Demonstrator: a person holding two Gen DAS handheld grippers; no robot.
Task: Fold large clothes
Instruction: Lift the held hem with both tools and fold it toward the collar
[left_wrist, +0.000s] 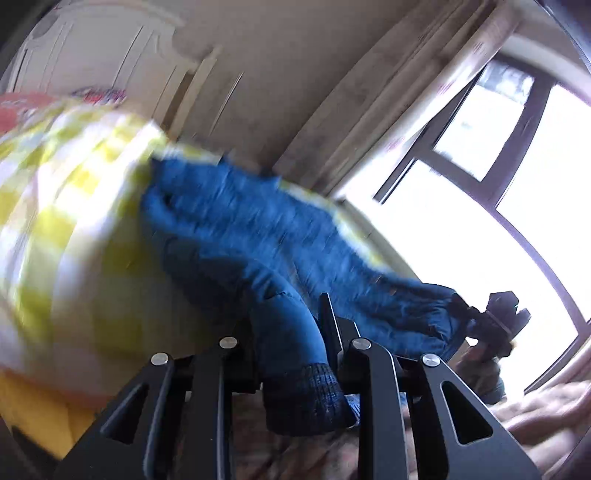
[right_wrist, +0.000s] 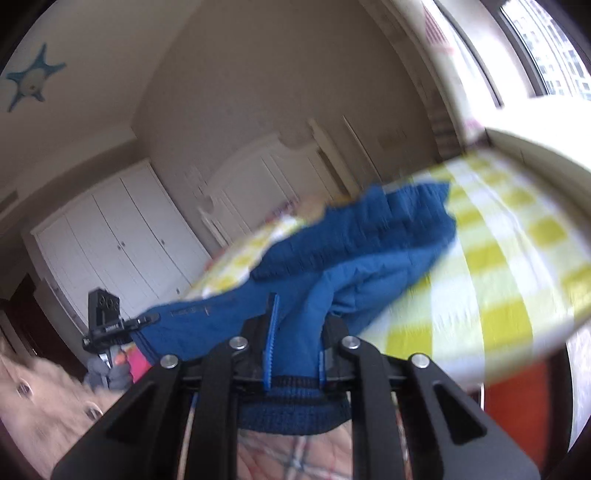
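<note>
Though motion blurs the checked bedspread (left_wrist: 74, 192), both grippers, left (left_wrist: 295, 332) and right (right_wrist: 295, 332), clamp the blue jacket (left_wrist: 240, 229), hiding its cuffs' ends.

The jacket (left_wrist: 236, 229) is a strong mid blue all over, and its knitted cuff (left_wrist: 306, 398) is darker, a navy flecked with black. The bedspread (left_wrist: 62, 206) under it is checked in lime yellow and white, with an orange-red patch at one edge. Both grippers (right_wrist: 295, 328) are matt black with silver pins; one has bright blue ribbed pads. The wardrobe doors (right_wrist: 122, 236) are white, the walls beige, and a teal star (right_wrist: 33, 77) decorates the ceiling. The window frame (left_wrist: 517, 140) is dark brown.
</note>
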